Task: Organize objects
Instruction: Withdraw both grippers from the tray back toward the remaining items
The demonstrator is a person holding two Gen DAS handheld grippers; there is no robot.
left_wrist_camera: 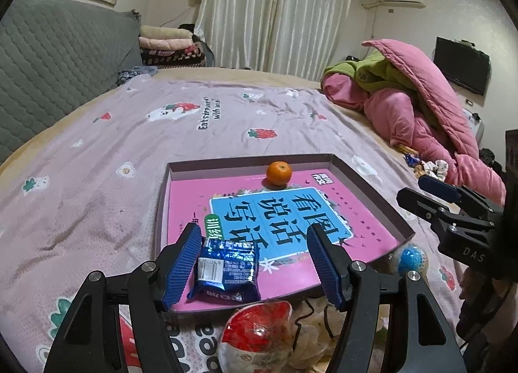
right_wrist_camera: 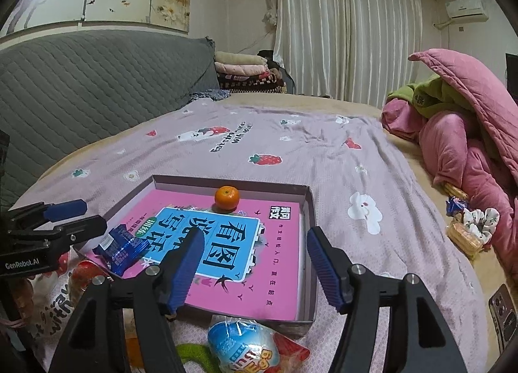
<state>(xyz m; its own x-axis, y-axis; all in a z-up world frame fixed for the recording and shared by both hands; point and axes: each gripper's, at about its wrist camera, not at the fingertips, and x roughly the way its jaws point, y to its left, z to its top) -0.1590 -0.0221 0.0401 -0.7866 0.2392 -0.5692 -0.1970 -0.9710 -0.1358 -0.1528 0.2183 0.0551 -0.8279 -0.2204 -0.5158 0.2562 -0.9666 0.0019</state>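
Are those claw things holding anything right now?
Neither is. The blue snack packet lies in the box between the left gripper's open fingers; the right gripper is open, empty.

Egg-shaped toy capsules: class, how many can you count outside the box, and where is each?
2. The red egg lies on the bedspread below the left gripper; the blue egg lies by the box's near wall, under the right gripper. More may be hidden.

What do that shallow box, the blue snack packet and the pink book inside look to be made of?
Shallow box: probably cardboard, with thin, stiff, matte walls and sharp folded corners.
Blue snack packet: likely plastic or foil film; it is crinkled and throws shiny glints.
Pink book: paper with a smooth printed cover and a faint sheen; whether it is laminated is hard to tell.
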